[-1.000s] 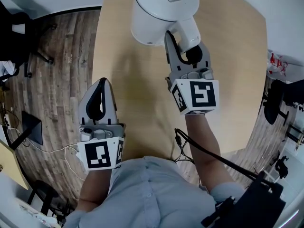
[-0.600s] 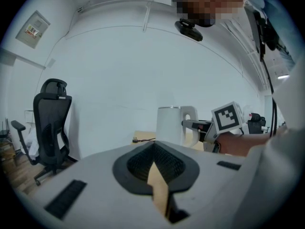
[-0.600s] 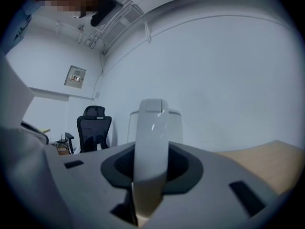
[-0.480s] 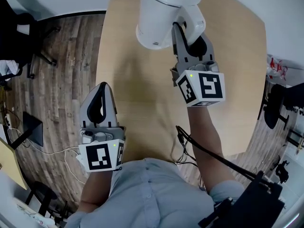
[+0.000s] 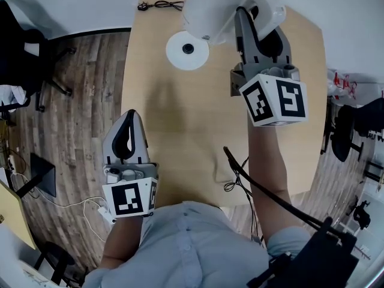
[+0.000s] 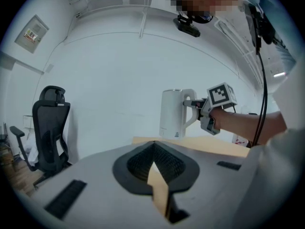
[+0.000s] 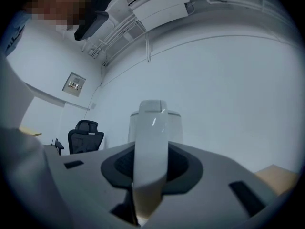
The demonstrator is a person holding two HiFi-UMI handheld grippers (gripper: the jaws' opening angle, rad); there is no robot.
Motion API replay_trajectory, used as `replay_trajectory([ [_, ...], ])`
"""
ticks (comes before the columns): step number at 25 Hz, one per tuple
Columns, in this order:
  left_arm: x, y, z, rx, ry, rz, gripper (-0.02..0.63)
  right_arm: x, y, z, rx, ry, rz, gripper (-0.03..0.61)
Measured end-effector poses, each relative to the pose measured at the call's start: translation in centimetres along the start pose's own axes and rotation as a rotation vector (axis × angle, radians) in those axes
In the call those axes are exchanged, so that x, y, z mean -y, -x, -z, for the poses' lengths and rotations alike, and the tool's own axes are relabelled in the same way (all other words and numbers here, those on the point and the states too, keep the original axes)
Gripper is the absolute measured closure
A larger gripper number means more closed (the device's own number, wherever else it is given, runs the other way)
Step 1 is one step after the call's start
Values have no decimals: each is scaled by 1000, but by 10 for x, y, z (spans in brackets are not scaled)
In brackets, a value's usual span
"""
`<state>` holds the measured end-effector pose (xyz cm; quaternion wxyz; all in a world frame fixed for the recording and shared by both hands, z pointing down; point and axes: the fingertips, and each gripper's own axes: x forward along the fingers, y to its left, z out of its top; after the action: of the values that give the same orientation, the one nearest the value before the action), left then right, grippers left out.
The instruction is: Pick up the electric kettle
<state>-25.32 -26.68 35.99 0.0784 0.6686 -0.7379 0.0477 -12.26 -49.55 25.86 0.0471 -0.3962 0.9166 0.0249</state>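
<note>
Head view has the electric kettle (image 5: 207, 5) raised clear of its round base (image 5: 188, 50) at the far end of the bench (image 5: 180, 131), hanging from the right tongs (image 5: 258, 18); right gripper view shows those tongs (image 7: 150, 175) clenched on the kettle's handle (image 7: 151, 142), gripping it from both sides; the left tongs (image 5: 127, 128) sit closed and empty at the near left edge, well apart from the load. The main hazard, by my judgement, is rotation; the body's weight lies to one side of the handle, so the smooth, glossy handle could swivel or slide in the grip and the kettle could tip; any water inside would add pull and slosh; a slip would drop it onto the base or the bench; a quick sideways swing would worsen this, with the left tongs too far off to steady it.
</note>
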Motion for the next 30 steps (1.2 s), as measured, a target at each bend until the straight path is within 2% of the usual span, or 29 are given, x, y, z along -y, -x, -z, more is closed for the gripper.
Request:
replay_trajectory([
  [8,14,14,-7,41,-40,48,614,24,28,-75,99,48,61,478],
  [17,34,27,-21,110,-80,93,614,51,93,-133,156,108,148,477],
  [23,55,38,-24,128,-96,139,614,64,137,-135,156,130,201,477],
  [30,76,43,-25,121,-126,186,614,70,166,-88,90,96,230,477],
])
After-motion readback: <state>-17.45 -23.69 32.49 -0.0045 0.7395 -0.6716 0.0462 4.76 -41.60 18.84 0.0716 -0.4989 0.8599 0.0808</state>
